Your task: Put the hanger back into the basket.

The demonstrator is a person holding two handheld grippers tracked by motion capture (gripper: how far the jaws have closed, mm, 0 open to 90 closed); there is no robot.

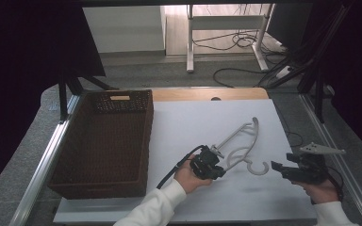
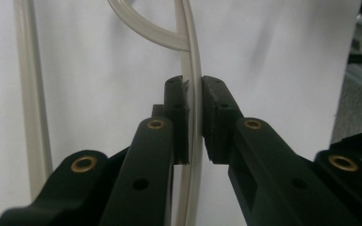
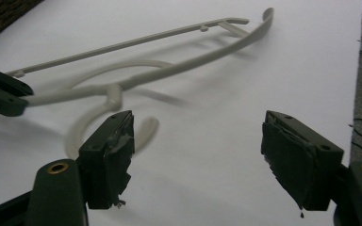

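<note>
A pale plastic clothes hanger (image 1: pixel 239 141) lies across the white table top, its hook (image 1: pixel 258 168) toward the near side. My left gripper (image 1: pixel 215 165) is shut on the hanger's curved shoulder bar (image 2: pixel 195 99), which runs pinched between the two black pads (image 2: pixel 179 110). The hanger (image 3: pixel 169 70) looks lifted at that end, with its shadow below it. My right gripper (image 1: pixel 275 165) hovers to the right of the hook, jaws wide open with nothing between them. In the right gripper view (image 3: pixel 195 155) the hook (image 3: pixel 82 129) sits just beyond the left pad.
A dark brown woven basket (image 1: pixel 75 141) stands on the left part of the table. White sheet (image 1: pixel 193 117) covers the table between basket and hanger. Metal rails (image 1: pixel 42 169) run along both table sides. Cables and a stand lie on the floor beyond.
</note>
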